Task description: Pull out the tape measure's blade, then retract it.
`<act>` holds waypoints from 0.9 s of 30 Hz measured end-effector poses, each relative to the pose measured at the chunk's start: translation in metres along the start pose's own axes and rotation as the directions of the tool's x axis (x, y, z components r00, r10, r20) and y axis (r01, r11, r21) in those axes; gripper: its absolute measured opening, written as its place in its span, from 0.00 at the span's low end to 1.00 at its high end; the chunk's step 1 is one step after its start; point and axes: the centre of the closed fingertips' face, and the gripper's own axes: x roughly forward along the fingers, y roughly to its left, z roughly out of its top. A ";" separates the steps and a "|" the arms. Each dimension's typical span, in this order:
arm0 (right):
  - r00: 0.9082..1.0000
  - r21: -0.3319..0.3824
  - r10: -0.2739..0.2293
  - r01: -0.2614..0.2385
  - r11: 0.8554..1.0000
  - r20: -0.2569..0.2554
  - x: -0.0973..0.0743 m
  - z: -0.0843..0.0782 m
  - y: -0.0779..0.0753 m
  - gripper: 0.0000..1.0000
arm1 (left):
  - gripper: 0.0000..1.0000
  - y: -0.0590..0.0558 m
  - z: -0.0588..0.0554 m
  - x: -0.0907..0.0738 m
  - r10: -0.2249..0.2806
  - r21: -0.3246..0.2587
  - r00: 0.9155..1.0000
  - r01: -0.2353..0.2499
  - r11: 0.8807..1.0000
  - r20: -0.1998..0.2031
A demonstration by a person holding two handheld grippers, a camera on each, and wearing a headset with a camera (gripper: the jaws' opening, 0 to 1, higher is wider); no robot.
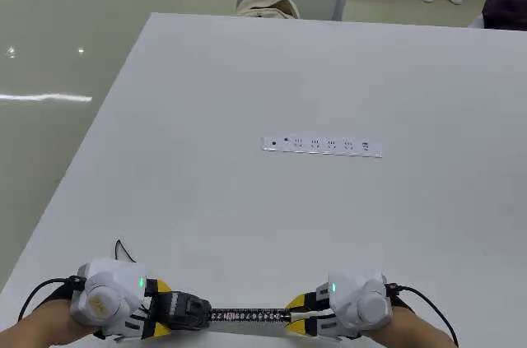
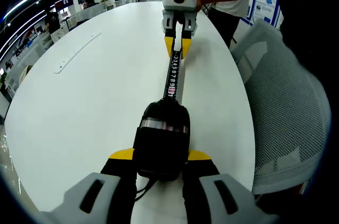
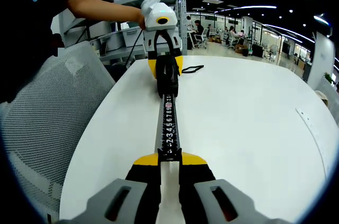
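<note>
Both claws are clenched at the white table's [image 1: 329, 76] near edge, left gripper [image 2: 161, 156] on the black plastic tape measure case [image 2: 161, 128], right gripper [image 3: 169, 161] on the white-numbered black blade [image 3: 168, 123] tip; best pull straight, level, case pinned.

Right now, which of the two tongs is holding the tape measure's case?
The left tongs, shut on the black case; the right tongs pinch only the end of the extended blade.
</note>
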 end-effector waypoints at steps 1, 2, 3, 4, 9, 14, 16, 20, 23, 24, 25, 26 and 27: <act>1.000 0.000 0.000 0.000 1.000 0.000 0.000 0.000 0.000 0.09 | 0.29 0.000 0.000 0.000 0.000 0.000 1.000 0.000 1.000 0.000; 1.000 0.000 -0.001 0.001 1.000 -0.001 -0.001 -0.001 0.000 0.09 | 0.29 0.000 -0.001 0.000 0.000 0.000 1.000 0.000 1.000 0.001; 1.000 0.001 -0.001 0.001 1.000 -0.002 -0.001 -0.001 0.000 0.09 | 0.29 0.000 0.000 0.000 0.000 -0.001 1.000 0.000 1.000 0.002; 1.000 0.002 -0.001 0.001 1.000 -0.003 -0.001 -0.002 0.000 0.09 | 0.29 0.000 0.001 0.000 0.000 -0.002 1.000 0.000 1.000 0.002; 1.000 0.004 -0.002 0.002 1.000 -0.006 -0.004 -0.005 -0.001 0.09 | 0.29 -0.001 0.001 0.000 0.000 -0.002 1.000 0.000 1.000 0.002; 1.000 0.003 -0.003 0.003 1.000 -0.009 -0.006 -0.007 0.000 0.09 | 0.29 0.000 0.000 0.001 0.000 -0.002 1.000 0.000 1.000 0.002; 1.000 0.003 -0.005 0.005 1.000 -0.008 -0.007 -0.007 0.000 0.09 | 0.29 -0.001 0.001 0.001 0.000 -0.001 1.000 0.000 1.000 0.001; 1.000 0.000 -0.007 0.007 1.000 -0.009 -0.009 -0.007 0.000 0.09 | 0.29 -0.001 0.001 0.000 -0.001 -0.002 1.000 0.001 1.000 0.001; 1.000 0.000 -0.008 0.008 1.000 -0.010 -0.011 -0.009 -0.001 0.09 | 0.29 -0.001 0.001 0.001 -0.001 -0.001 1.000 0.001 1.000 0.001; 1.000 0.001 -0.008 0.008 1.000 -0.011 -0.011 -0.009 -0.001 0.09 | 0.29 -0.001 0.001 0.001 -0.001 -0.001 1.000 0.001 1.000 0.001; 1.000 0.002 -0.008 0.008 1.000 -0.011 -0.012 -0.010 -0.001 0.09 | 0.29 -0.001 0.001 0.001 -0.001 -0.001 1.000 0.001 1.000 0.001; 1.000 0.002 -0.009 0.009 1.000 -0.012 -0.012 -0.011 -0.001 0.09 | 0.29 -0.001 0.001 0.001 -0.001 -0.001 1.000 0.001 1.000 0.001; 1.000 0.003 -0.009 0.009 1.000 -0.012 -0.013 -0.011 -0.001 0.09 | 0.29 -0.001 0.002 0.001 -0.002 -0.001 1.000 0.002 1.000 0.001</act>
